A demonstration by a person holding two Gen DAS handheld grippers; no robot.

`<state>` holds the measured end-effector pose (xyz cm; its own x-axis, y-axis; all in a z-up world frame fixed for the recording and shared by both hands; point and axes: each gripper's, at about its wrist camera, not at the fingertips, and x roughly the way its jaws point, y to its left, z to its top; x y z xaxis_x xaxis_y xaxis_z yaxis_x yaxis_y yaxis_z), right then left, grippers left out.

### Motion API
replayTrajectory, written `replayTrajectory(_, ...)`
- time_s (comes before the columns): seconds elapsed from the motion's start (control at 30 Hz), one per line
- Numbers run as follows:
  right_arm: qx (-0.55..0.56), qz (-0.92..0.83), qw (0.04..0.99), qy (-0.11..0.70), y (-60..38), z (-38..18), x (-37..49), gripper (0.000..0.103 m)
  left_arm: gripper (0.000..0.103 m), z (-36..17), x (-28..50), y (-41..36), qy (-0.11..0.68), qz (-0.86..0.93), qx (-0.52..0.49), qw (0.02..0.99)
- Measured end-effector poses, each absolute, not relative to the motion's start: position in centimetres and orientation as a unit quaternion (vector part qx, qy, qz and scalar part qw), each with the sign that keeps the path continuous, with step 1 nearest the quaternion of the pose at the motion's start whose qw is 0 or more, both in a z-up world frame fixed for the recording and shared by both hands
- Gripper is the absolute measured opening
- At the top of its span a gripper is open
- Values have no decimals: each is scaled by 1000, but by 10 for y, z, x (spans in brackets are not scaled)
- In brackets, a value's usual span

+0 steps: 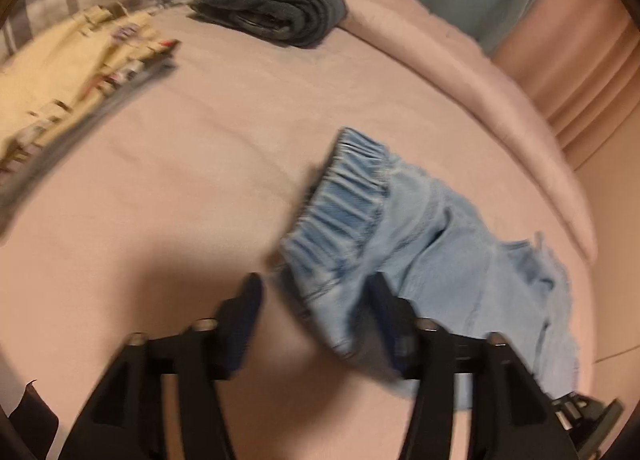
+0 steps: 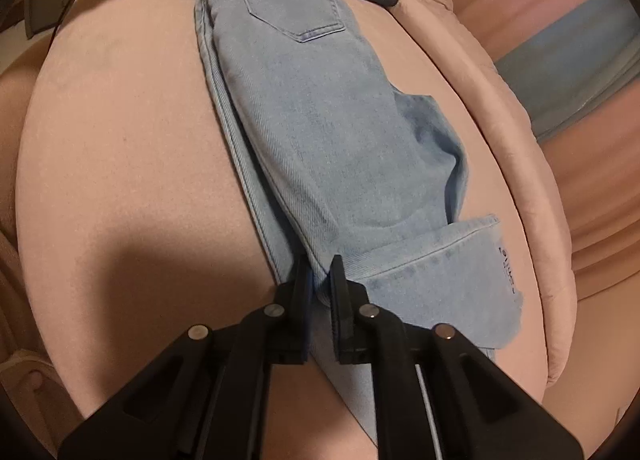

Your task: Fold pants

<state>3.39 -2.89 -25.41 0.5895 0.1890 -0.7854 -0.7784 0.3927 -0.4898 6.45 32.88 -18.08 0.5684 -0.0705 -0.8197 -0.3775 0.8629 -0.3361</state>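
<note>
We keep the right gripper (image 2: 320, 280) nearly closed, pinching the jeans (image 2: 320, 131) leg end at lower centre, while the left gripper (image 1: 316, 296), jaws wide and empty, should close squarely on the waistband (image 1: 344, 187) mid-frame.

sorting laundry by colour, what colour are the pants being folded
Light blue denim pants, clearest in the right wrist view.
</note>
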Motion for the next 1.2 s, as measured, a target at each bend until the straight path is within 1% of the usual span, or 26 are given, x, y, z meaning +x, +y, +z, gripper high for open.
replayTrajectory(0.07, -432, 317, 776, 332, -34, -248, 37, 11, 60, -173, 55, 331, 457, 112, -229, 852)
replayTrajectory(0.2, -399, 318, 789, 342, -51, -232, 37, 24, 60, -163, 29, 330, 451, 136, -208, 857)
replayTrajectory(0.3, -326, 330, 807, 365, -77, -212, 46, 27, 60, -153, 30, 306, 450, 109, -169, 870)
replayTrajectory(0.4, -244, 309, 834, 386, -109, -193, 67, 27, 60, -146, 46, 254, 461, 16, -124, 879)
replayTrajectory(0.5, -155, 259, 860, 412, -145, -181, 100, 28, 60, -145, 68, 181, 474, -94, -85, 872)
replayTrajectory(0.63, -90, 190, 870, 446, -178, -175, 139, 30, 60, -149, 90, 93, 487, -230, -78, 839)
replayTrajectory(0.7, -63, 178, 867, 462, -187, -172, 157, 31, 60, -151, 100, 66, 480, -259, -68, 835)
replayTrajectory(0.8, -36, 176, 852, 491, -187, -173, 191, 31, 60, -165, 126, 32, 499, -271, -60, 821)
replayTrajectory(1.0, -24, 180, 823, 539, -159, -181, 260, 32, 60, -186, 148, 15, 524, -273, -39, 806)
replayTrajectory(1.03, -21, 181, 817, 547, -151, -184, 274, 31, 58, -188, 149, 12, 523, -281, -38, 804)
replayTrajectory(1.07, -19, 177, 814, 552, -148, -185, 284, 32, 52, -188, 148, 11, 521, -285, -36, 804)
replayTrajectory(1.1, -19, 169, 811, 560, -142, -188, 294, 33, 49, -189, 147, 8, 520, -290, -30, 803)
replayTrajectory(1.17, -31, 145, 805, 574, -130, -199, 314, 33, 37, -192, 147, -2, 518, -300, -18, 801)
replayTrajectory(1.2, -37, 134, 800, 583, -125, -205, 322, 33, 34, -194, 147, -4, 518, -301, -12, 801)
